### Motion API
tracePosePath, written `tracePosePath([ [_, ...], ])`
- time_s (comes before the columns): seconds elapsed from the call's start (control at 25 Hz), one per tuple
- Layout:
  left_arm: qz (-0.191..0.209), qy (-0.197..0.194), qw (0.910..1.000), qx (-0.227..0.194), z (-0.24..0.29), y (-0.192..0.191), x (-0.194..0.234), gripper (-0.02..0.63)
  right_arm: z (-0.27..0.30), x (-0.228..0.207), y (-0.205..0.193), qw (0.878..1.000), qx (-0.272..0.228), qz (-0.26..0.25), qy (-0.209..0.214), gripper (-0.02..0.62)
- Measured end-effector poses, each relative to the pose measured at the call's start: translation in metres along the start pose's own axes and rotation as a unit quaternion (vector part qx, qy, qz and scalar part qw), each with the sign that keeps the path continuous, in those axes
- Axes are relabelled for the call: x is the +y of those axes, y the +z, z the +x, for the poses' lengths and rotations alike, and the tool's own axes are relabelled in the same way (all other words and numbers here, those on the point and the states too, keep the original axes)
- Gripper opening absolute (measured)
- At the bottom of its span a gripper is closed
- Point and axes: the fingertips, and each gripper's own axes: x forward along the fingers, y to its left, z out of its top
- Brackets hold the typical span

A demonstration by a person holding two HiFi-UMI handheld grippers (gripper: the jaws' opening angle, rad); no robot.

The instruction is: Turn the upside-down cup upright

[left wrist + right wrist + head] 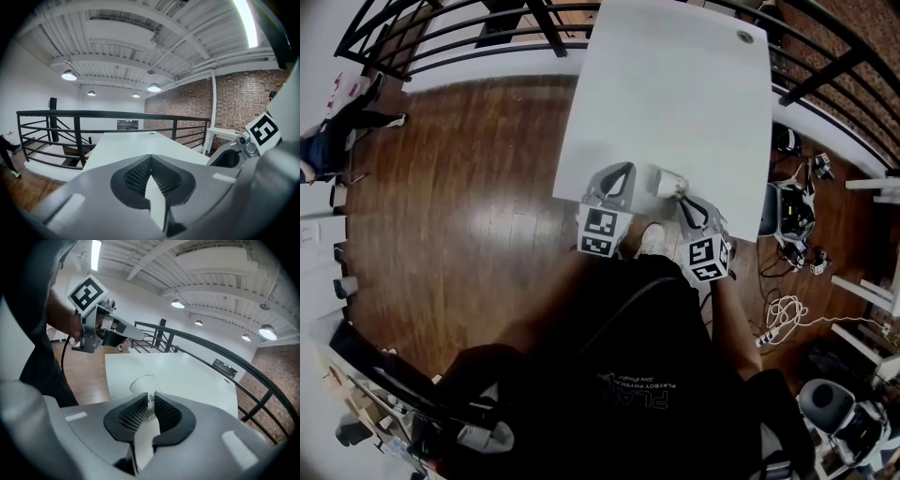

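The cup (667, 181) was a clear plastic one with some print on its side, and it was over the near edge of the table (675, 84), towards the near right corner. It was tilted over, not standing straight. From the right gripper view its round end pointed out across the table, away from the jaws, but I couldn't tell if that end was the mouth or the base. I also couldn't tell if it was touching the tabletop.

The right gripper (682, 195) had it. The two pads (133, 413) were only a narrow gap apart, with the cup's narrower part in that gap and both pads pressed against it.

The left gripper (619, 173) was at that same near edge of the table, further in from the corner than the cup. Its jaws were together with nothing between them, and it was pointing out along the tabletop.

Past the far edge of the table there was a black railing (487, 28). A wood floor (459, 187) ran along the table's left side. A tangle of cables (783, 314) lay on the floor off its right side – and the person's dark top (619, 375) filled the space on the near side
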Motion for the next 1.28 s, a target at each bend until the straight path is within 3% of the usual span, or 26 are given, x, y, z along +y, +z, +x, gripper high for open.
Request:
tracePosePath([
  [0.44, -0.012, 0.012, 0.9999, -0.002, 0.0, -0.001, 0.012, 0.0, 0.009, 0.01, 0.013, 0.986, 0.087, -0.12, 0.08, 0.151],
  [0.64, -0.015, 0.016, 0.9998, -0.002, 0.001, -0.002, 0.013, 0.0, 0.016, 0.009, 0.012, 0.977, 0.119, -0.148, 0.101, 0.215],
  [1.28, -0.045, 0.056, 0.9974, -0.001, -0.014, -0.018, 0.045, 0.0, 0.051, 0.017, 0.011, 0.953, 0.183, -0.197, 0.142, 0.259],
])
